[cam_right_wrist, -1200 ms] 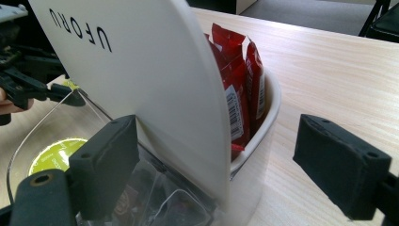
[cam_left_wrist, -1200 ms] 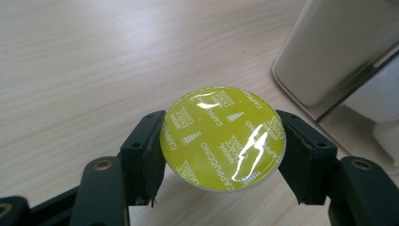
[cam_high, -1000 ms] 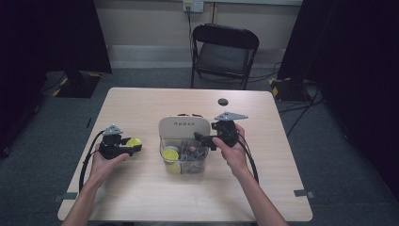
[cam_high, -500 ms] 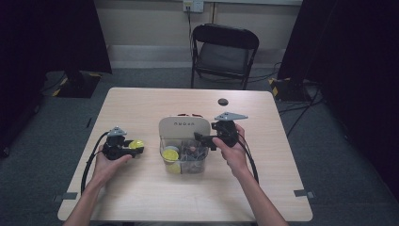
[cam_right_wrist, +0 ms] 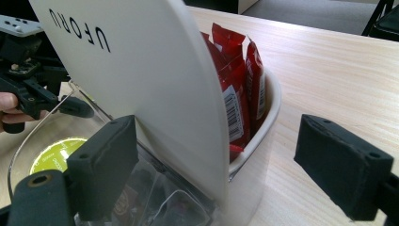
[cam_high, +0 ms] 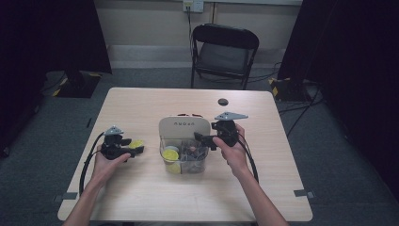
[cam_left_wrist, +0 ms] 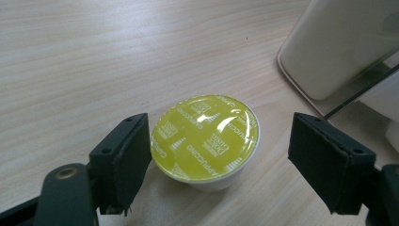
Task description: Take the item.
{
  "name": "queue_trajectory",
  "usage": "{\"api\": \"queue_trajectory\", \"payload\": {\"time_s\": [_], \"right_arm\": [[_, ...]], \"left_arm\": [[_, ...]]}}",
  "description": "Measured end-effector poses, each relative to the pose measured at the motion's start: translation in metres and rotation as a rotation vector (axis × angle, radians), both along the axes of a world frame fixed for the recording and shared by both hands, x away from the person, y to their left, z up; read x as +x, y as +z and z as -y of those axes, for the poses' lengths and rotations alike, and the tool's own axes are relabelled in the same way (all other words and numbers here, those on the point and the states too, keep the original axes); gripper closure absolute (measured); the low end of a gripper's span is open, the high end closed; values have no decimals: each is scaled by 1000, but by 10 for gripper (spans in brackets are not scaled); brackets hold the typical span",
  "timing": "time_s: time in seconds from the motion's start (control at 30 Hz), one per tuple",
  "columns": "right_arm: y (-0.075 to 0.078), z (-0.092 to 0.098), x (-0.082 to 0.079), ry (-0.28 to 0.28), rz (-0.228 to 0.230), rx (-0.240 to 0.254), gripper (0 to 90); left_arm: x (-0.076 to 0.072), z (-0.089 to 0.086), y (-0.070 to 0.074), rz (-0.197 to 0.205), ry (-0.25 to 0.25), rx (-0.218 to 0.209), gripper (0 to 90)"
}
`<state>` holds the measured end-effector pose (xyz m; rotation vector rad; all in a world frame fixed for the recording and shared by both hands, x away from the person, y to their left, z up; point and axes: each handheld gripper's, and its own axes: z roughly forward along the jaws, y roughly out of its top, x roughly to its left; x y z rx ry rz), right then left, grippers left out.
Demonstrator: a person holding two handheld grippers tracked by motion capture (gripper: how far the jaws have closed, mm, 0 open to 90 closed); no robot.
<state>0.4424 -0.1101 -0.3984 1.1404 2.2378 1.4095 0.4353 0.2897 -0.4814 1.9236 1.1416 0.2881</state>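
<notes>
On the wooden surface (cam_high: 141, 197) stands a clear organizer box (cam_high: 184, 157). The right gripper (cam_high: 205, 140) hovers at its right side, jaws spread, grasping nothing. The left gripper (cam_left_wrist: 221, 155) has just been opening, released around the yellow coffee capsule (cam_left_wrist: 205, 133), which stands on the surface left of the box.

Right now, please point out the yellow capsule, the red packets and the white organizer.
yellow capsule (cam_left_wrist: 205, 137): left gripper view, middle of its foil lid.
red packets (cam_right_wrist: 233, 89): right gripper view, front packet's face.
white organizer (cam_right_wrist: 141, 70): right gripper view, its tall curved panel.
</notes>
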Motion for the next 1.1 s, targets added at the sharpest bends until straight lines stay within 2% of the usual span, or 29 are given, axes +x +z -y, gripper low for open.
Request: {"api": "queue_trajectory", "payload": {"time_s": [0.03, 0.1, 0.23, 0.4, 0.47, 0.63, 0.73, 0.87, 0.97, 1.03, 1.1], "right_arm": [[0, 0, 0, 2, -2, 1, 128], [-1, 1, 1, 4, -7, 5, 123], [0, 1, 1, 6, -7, 5, 123], [0, 1, 1, 2, -6, 3, 120], [-1, 0, 1, 1, -8, 6, 118], [-1, 0, 2, 11, -14, 13, 119], [0, 1, 4, 17, -16, 21, 119], [2, 0, 3, 16, -11, 18, 123], [5, 0, 1, 13, 10, 11, 140], [8, 0, 0, 6, 17, 18, 150], [11, 1, -1, 3, 20, 30, 153]], "left_arm": [[-1, -1, 1, -2, 1, 8, 215], [-5, -2, 4, 3, 11, -6, 214], [-13, -8, 13, 20, 11, -8, 213], [-26, -13, 15, 22, 6, 6, 207], [-33, -13, 16, 22, -22, 17, 202], [-42, -13, 14, 26, -37, 30, 191], [-46, -13, 9, 0, -36, 58, 244], [-50, -13, 1, -3, -51, 95, 246], [-51, -13, -5, 0, -60, 145, 238], [-51, -13, -7, 13, -49, 153, 242], [-51, -13, -11, 1, -51, 176, 241]]}}
